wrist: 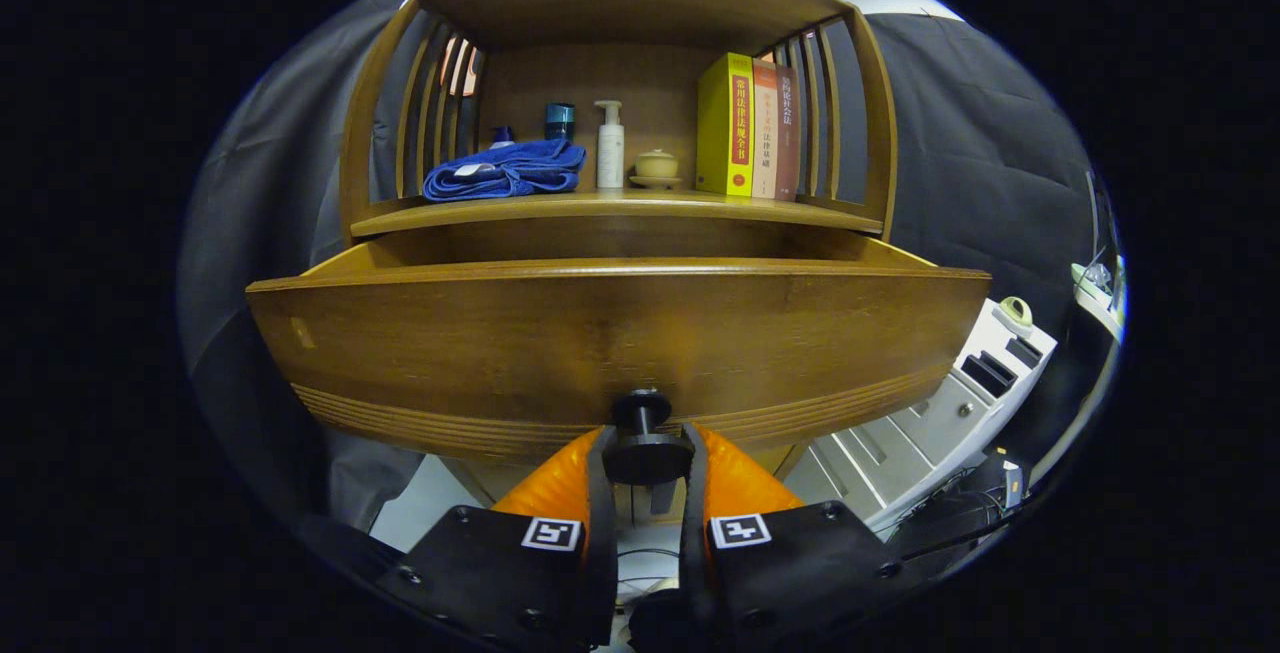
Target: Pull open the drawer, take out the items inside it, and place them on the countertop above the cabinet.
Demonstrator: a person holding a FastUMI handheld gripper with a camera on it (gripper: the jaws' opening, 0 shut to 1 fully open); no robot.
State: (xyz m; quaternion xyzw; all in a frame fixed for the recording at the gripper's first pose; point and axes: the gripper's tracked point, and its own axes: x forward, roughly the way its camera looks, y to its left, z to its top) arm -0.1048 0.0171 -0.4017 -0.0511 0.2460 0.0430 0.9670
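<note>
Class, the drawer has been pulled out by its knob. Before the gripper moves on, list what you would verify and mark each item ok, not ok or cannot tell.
1. Drawer pulled out from under the countertop: ok.
2. Gripper closed around the knob: ok; release before reaching in.
3. Items inside the drawer: cannot tell, the front panel hides them.
4. Free space on the countertop: ok, bare strip ahead of the blue towel, bottle and books.

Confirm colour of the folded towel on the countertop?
Blue. The towel lies left of the pump bottle, clearest in the gripper view.
</note>
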